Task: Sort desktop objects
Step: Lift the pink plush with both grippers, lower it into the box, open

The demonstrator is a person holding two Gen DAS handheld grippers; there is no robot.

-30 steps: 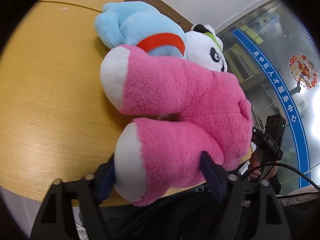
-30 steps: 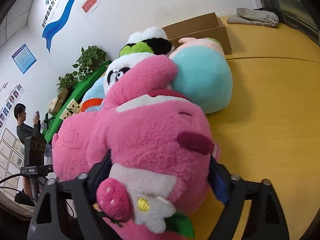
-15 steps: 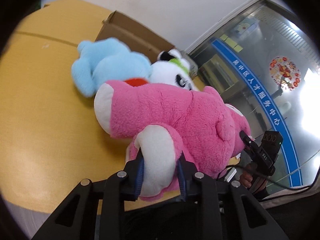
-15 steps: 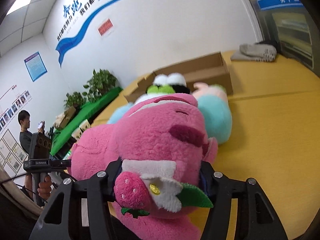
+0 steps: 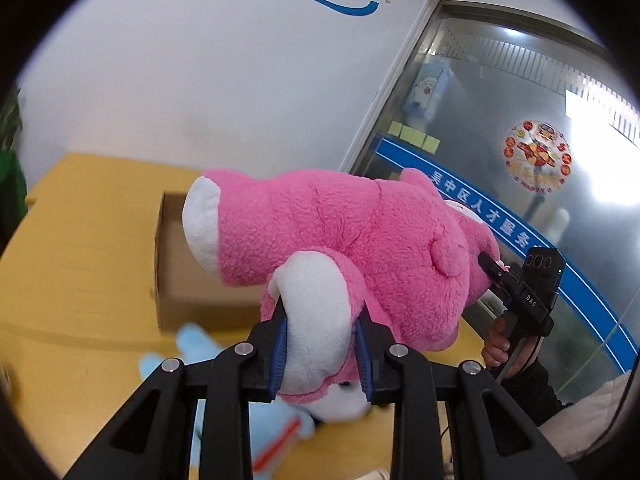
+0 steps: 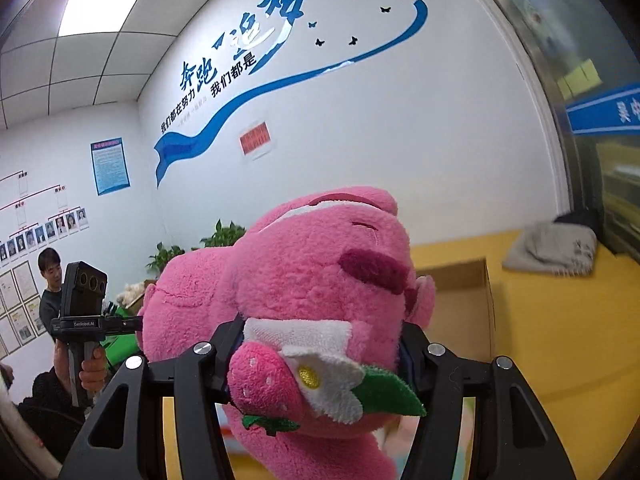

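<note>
Plush fur, matt plastic, plain cardboard

The pink bear [image 5: 360, 240] is fuzzy cloth pile with felt leaves; the tongs [image 5: 322, 350] are matt black plastic with metal screws; the desk [image 5: 80, 248] is smooth wood-grain; the box [image 5: 180, 280] is dull cardboard.

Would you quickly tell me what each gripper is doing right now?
Left gripper: shut on the pink plush bear, at a white-tipped foot.
Right gripper: shut on the bear's head.

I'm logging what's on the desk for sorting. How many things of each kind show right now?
Plush toys: 3, pink bear, blue toy, white one mostly hidden.
Cardboard boxes: 1, open box.
Folded grey cloths: 1.
Total: 5
</note>
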